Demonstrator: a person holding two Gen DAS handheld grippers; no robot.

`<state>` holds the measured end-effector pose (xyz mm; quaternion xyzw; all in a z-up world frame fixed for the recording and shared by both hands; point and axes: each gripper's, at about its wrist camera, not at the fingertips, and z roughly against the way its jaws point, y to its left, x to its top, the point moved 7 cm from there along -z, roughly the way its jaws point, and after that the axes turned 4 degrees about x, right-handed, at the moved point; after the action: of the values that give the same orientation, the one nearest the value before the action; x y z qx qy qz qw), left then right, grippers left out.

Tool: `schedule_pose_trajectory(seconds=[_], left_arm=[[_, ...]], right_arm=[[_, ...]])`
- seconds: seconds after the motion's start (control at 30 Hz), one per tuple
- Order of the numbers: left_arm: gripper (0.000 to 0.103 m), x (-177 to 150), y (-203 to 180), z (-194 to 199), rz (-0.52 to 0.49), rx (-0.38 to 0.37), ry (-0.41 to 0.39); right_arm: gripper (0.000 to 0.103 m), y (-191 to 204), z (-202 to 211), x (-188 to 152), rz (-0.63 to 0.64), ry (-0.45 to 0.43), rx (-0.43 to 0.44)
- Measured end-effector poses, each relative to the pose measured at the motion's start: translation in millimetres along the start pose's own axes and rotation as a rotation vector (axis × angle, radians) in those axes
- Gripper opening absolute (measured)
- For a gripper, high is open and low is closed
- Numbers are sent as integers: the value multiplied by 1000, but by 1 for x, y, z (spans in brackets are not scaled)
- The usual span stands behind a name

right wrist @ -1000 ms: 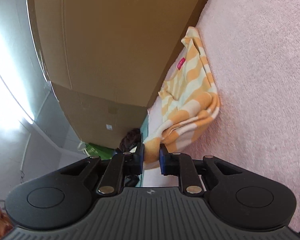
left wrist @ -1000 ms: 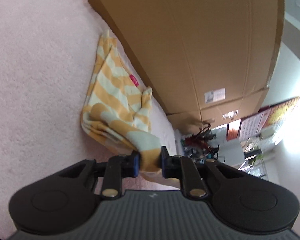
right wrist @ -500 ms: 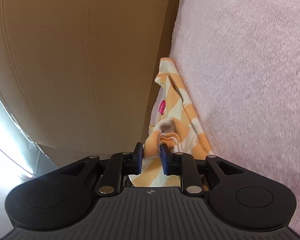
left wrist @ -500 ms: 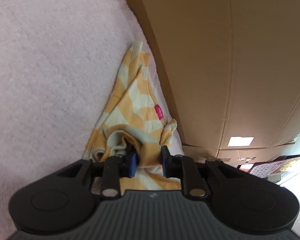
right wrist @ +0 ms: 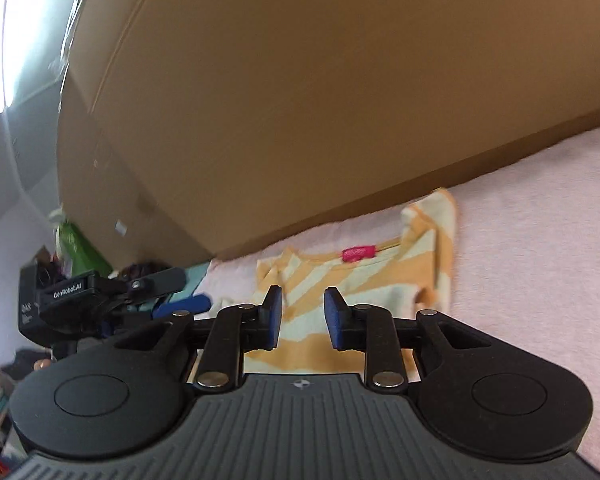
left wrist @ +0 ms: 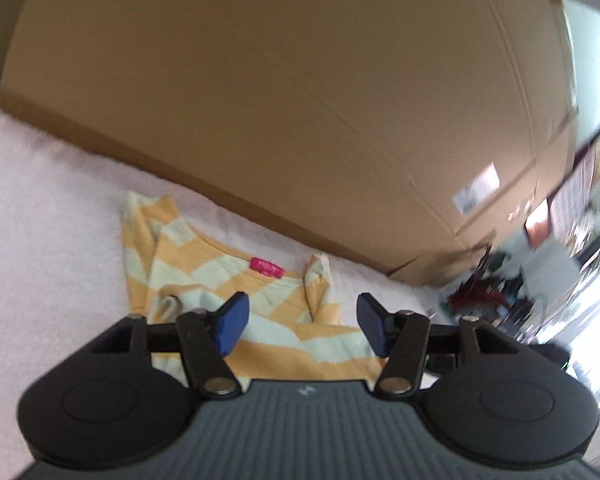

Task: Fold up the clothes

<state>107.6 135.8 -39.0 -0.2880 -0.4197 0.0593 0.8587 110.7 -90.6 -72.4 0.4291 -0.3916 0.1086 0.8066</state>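
Both claws open above a folded striped shirt

The left claw (left wrist: 298, 322) gapes wide and the right claw (right wrist: 303, 316) stands narrower, neither holding anything (both hover just over the cloth). Beyond them the yellow-and-white shirt (left wrist: 220, 276) lies folded on the pink blanket (left wrist: 52, 220), at its far edge near the cardboard box (left wrist: 300, 100).

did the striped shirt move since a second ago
Yes. The striped shirt was bunched and clamped in both tongs; now it lies spread on the pink blanket, collar edge toward the cardboard box, with left tongs and right tongs open.
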Motion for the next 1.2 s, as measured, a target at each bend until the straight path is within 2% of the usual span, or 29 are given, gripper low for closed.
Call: schedule_pose_trajectory(seconds=[0.03, 0.07, 0.1, 0.13, 0.17, 0.2, 0.3, 0.47, 0.5, 0.53, 0.57, 0.6, 0.63, 0.67, 0.7, 0.73, 0.77, 0.8, 0.87, 0.9, 0.97, 1.0, 1.03, 1.07, 1.1, 1.13, 1.17, 1.2], left_arm=[[44, -9, -8, -9, -86, 51, -5], [31, -15, 2, -18, -127, 124, 3], [26, -20, 13, -27, -167, 197, 10], [14, -24, 26, -33, -156, 229, 28], [7, -24, 37, -31, -130, 222, 17], [8, -24, 49, -28, -104, 215, 5], [8, -23, 56, -19, -92, 200, -16], [7, -21, 67, -2, -71, 175, -51], [7, -21, 70, 1, -67, 170, -59], [7, -19, 73, 6, -45, 165, -77], [6, -14, 66, 13, -66, 176, -116], [7, -10, 59, 20, -87, 188, -154], [8, -5, 52, 27, -108, 200, -192], [8, -7, 42, 24, -152, 214, -191], [8, -8, 31, 21, -196, 228, -191], [9, -9, 20, 17, -239, 242, -190], [14, -14, 12, 6, -294, 266, -165], [20, -18, 9, -5, -341, 321, -146], [23, -29, 16, -27, -380, 412, -75], [23, -32, 19, -28, -392, 409, -82], [23, -36, 23, -21, -421, 398, -91], [23, -36, 23, -18, -432, 405, -86], [20, -35, 20, -12, -442, 406, -96], [23, -34, 11, -4, -457, 387, -144], [28, -33, 2, 5, -472, 367, -192], [42, -35, -8, 10, -497, 359, -227], [58, -40, -16, 5, -529, 375, -227], [63, -44, -24, 0, -561, 391, -226]], right_arm=[[24, 0, -10, -5, 37, 25, -16], [23, -8, -17, -7, 40, 27, -53], [19, -17, -24, -9, 38, 29, -87], [12, -29, -24, -11, -25, 20, -74], [7, -41, -24, -12, -87, 10, -61], [0, -53, -24, -14, -152, 1, -46], [0, -84, -12, -20, -485, -58, 83], [3, -113, 11, -20, -742, -185, 133], [4, -111, 13, -19, -699, -174, 84], [0, -108, 15, -19, -656, -164, 35], [0, -106, 18, -18, -609, -156, -17], [4, -94, 25, -12, -508, -181, -97], [12, -78, 32, -7, -403, -199, -118], [13, -62, 39, -2, -300, -217, -134], [14, -46, 43, -1, -231, -219, -93], [16, -35, 40, -5, -216, -203, -57], [18, -24, 36, -9, -201, -186, -24], [18, -21, 28, -15, -181, -154, -35], [17, -29, 11, -30, -135, -87, -155], [0, -39, 12, -36, -145, -81, -179], [0, -61, 24, -42, -255, -124, -155], [0, -58, 28, -39, -274, -145, -140], [8, -55, 33, -36, -293, -165, -125], [13, -52, 36, -33, -307, -185, -111], [14, -42, 30, -29, -253, -190, -128], [17, -32, 24, -25, -200, -195, -144], [19, -22, 19, -21, -146, -199, -160], [21, -12, 12, -18, -90, -202, -180]])
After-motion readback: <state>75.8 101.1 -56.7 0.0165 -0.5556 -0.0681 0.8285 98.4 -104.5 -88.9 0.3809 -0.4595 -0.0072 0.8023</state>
